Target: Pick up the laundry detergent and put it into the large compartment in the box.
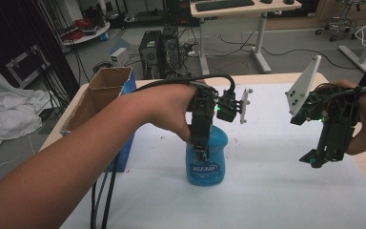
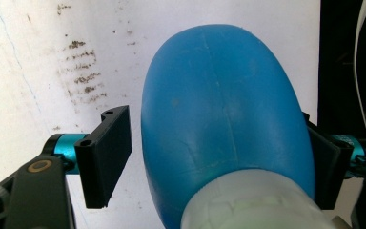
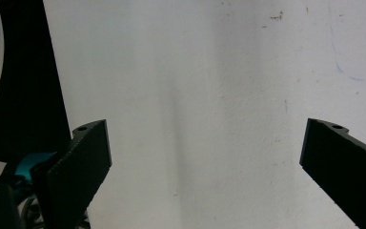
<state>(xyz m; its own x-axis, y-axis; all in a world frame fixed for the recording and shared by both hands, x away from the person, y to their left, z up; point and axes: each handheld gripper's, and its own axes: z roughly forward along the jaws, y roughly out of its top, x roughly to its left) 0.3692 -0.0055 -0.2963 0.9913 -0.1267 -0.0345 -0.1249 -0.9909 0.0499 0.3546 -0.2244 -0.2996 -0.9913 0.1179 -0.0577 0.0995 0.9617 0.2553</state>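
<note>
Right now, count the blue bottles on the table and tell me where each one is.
1. The blue bottle stands upright on the white table cover, right of the cardboard box, with the left tool around it. The box's inside is partly hidden.

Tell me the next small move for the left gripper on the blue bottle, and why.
Probably close a little more: the left gripper straddles the blue bottle, but a sliver of white table shows between one pad and the bottle.

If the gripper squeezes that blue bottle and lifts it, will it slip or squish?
The blue bottle looks smooth and rounded, so it might slip between the flat pads of the left gripper. It seems plastic, so probably squishes a little rather than breaks. Standing upright on the white table, it could tip if nudged.
</note>
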